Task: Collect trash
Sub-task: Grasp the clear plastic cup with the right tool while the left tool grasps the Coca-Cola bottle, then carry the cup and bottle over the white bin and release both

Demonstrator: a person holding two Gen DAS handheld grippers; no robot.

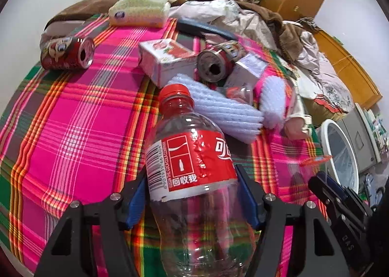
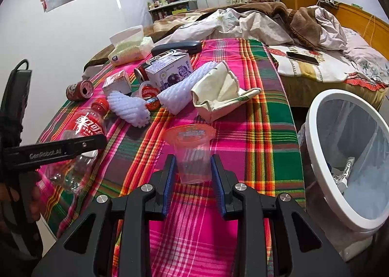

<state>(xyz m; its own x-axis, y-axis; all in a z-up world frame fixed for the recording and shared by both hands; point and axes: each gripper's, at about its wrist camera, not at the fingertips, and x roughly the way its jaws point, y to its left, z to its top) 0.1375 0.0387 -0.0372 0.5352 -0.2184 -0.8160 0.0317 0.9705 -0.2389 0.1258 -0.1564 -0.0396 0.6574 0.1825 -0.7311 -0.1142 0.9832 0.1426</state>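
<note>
The left gripper (image 1: 192, 194) has its blue pads pressed against both sides of an empty cola bottle (image 1: 192, 167), closed on it at the lower edge of the red label. From the left wrist view the bottle's long axis runs away from the gripper toward 12 o'clock, leaning slightly toward 11, red cap farthest and clear base nearest the camera. In the right wrist view the same bottle lies at 9 o'clock, cap toward 1 o'clock, over the plaid tablecloth (image 2: 262, 131).

The right gripper (image 2: 193, 174) is partly closed on a clear plastic cup (image 2: 193, 152), its pads against the cup's lower walls. The cup stands upright, its long axis vertical, with the orange-rimmed mouth up and its base just at the cloth.

At 3 o'clock in the right wrist view a white trash bin (image 2: 316, 155) lined with a clear bag stands beside the table's edge, mouth tilted toward the camera, some scraps inside.

Farther back, around 11 to 12 o'clock, lie a red can (image 2: 80, 91) on its side with its open end toward the camera, white foam nets (image 2: 128, 109), a small white carton (image 2: 116, 83), a purple-printed carton (image 2: 170, 72), a cream cloth bag (image 2: 218, 92) and a tissue pack (image 2: 128, 49).
</note>
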